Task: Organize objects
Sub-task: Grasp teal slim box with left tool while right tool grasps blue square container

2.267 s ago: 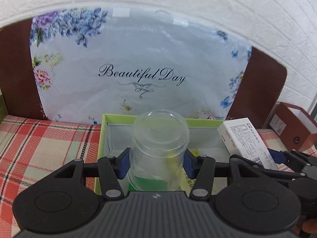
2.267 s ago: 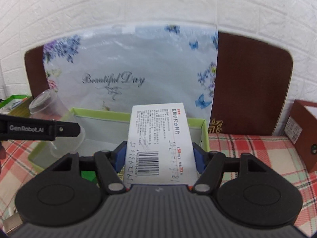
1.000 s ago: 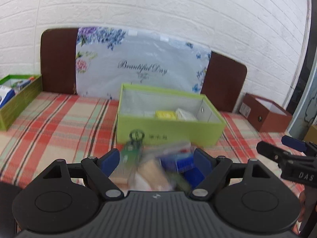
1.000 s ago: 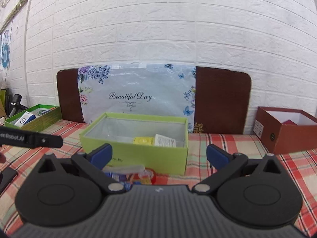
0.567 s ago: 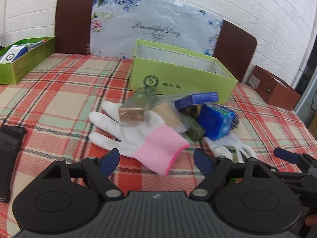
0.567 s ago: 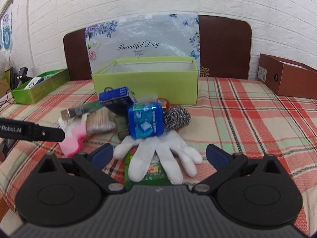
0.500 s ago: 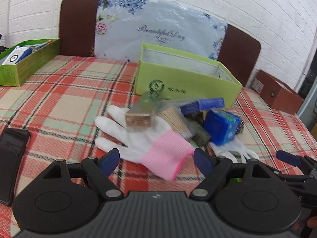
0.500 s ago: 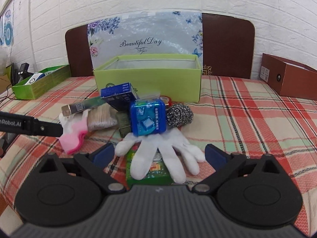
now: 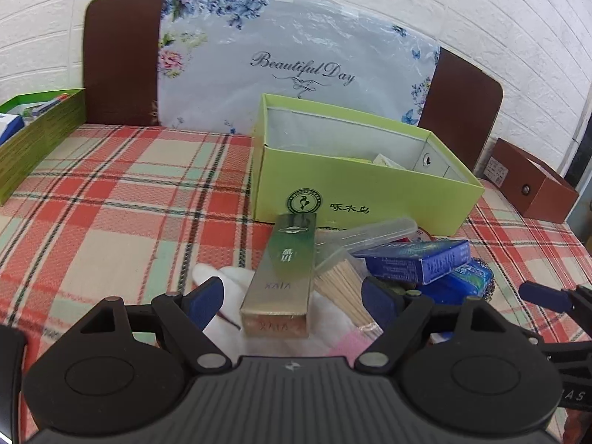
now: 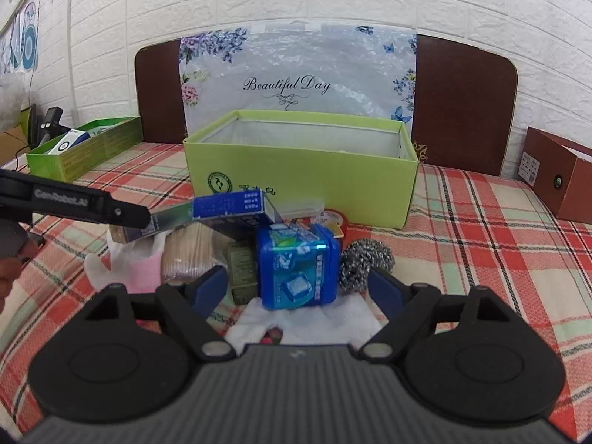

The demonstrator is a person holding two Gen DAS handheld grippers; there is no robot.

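Left hand-held gripper (image 9: 292, 296): jaws stand wide, pads clear of everything; the gold-and-green carton lies between them, untouched
Right hand-held gripper (image 10: 298, 290): jaws closing around the blue packet, with a gap on both sides, so nothing is gripped
Gold-and-green carton (image 9: 283, 281): long and narrow, lies on the white glove with its gold end toward the left wrist camera and its green end toward the green box
White glove (image 9: 225, 277): flat on the plaid cloth under the carton, pink cuff at the near side
Toothpick bundle (image 9: 342, 288): just right of the carton, in clear wrap, tilted
Dark blue carton (image 9: 418, 261): rests on top of the pile, propped on the things below it
Blue packet (image 10: 298, 268): squarish and glossy, stands on a second white glove (image 10: 355, 314) in the middle of the right wrist view
Steel scourer (image 10: 362, 261): touching the right side of the blue packet
Green box (image 10: 301, 177): open-topped, just behind the pile; from the left wrist view a few small packets show inside at its far right end
Plaid cloth (image 9: 122, 218): covers the worktop under everything
Brown box (image 10: 555, 177): well apart at the right edge
Green tray (image 10: 83, 151): far left, holds a white-and-blue packet
Floral sheet (image 10: 296, 74): leans upright against the brown headboard behind the green box, lettered "Beautiful Day"
Person: part of a hand shows at the left edge of the right wrist view, by the left hand-held gripper's handle
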